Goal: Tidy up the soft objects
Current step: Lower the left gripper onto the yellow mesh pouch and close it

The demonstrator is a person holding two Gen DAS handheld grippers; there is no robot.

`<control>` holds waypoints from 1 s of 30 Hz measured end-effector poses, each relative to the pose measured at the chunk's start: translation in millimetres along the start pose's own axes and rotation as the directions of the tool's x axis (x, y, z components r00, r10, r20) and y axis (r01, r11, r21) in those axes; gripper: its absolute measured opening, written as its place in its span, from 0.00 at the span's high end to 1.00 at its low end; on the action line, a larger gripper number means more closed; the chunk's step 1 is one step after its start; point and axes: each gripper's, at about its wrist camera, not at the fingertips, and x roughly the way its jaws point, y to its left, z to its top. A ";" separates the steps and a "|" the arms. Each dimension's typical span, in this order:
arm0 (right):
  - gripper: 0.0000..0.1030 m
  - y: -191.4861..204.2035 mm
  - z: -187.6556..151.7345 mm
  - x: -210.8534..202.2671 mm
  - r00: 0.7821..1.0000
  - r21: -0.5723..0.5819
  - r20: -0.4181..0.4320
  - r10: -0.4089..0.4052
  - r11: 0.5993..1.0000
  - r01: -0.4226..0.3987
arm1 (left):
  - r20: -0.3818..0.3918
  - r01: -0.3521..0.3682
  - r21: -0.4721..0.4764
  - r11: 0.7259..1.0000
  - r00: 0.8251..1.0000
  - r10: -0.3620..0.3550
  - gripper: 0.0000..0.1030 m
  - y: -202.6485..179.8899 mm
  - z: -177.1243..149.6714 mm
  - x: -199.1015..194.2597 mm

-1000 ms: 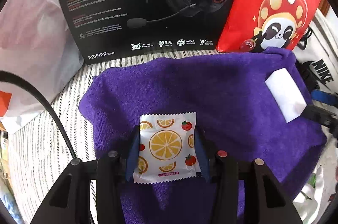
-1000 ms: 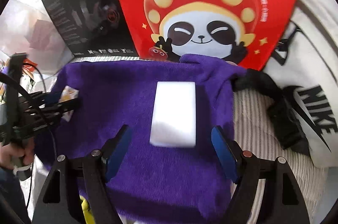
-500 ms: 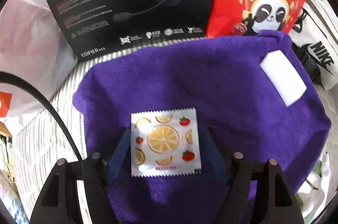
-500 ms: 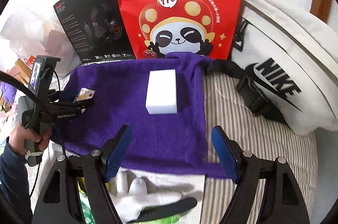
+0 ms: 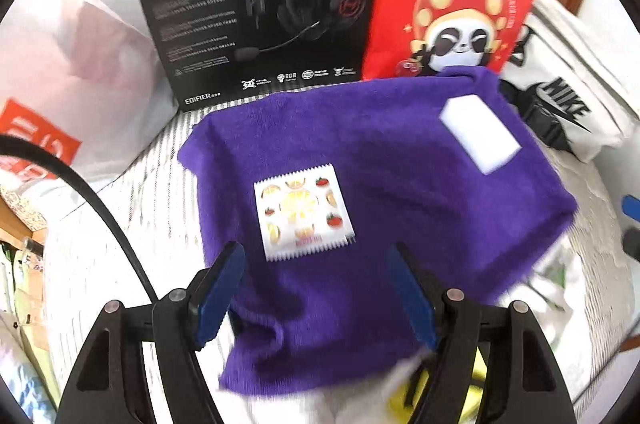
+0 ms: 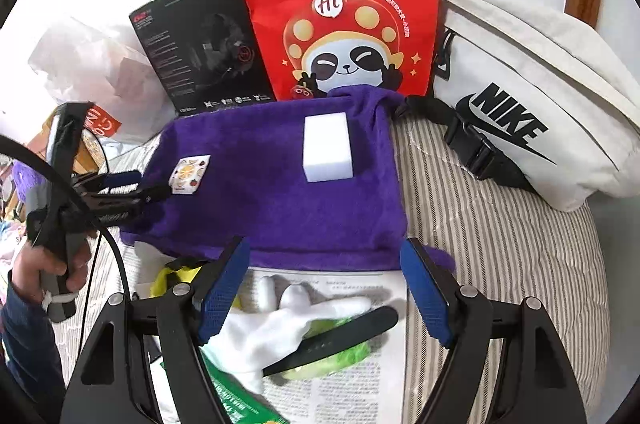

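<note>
The purple towel (image 6: 260,200) lies loose on the striped bed (image 6: 500,232), so a careless drag could bunch it and tip the white sponge (image 6: 328,148) or fruit-print packet (image 5: 304,216) off it. The red bag (image 6: 340,4), headset box (image 6: 200,52) and Nike pouch (image 6: 532,104) hem in its far side. Left hand-held gripper (image 5: 316,288) and right hand-held gripper (image 6: 324,288) both gape, holding nothing.

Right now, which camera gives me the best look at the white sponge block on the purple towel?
The right wrist view: the white sponge block lies near centre, sharp and whole on the purple towel. The left wrist view shows the block off to the right, blurred and skewed by the fisheye.
</note>
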 end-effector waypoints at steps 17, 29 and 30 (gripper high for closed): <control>0.25 6.2 -33.5 -13.8 1.000 -0.006 0.008 0.006 1.000 -0.006 | 0.032 0.056 -0.007 0.998 0.998 -0.055 0.29 -0.1 -84.2 -49.4; 0.25 -7.9 -45.8 -7.7 1.000 0.019 -0.014 -0.001 1.000 0.001 | 0.029 0.072 0.087 0.994 0.997 -0.075 0.46 -47.3 -99.0 -37.4; 0.25 -9.0 -47.0 -6.9 1.000 0.022 -0.017 -0.001 1.000 0.002 | 0.031 0.061 0.090 0.994 0.997 -0.064 0.55 -48.3 -99.5 -35.6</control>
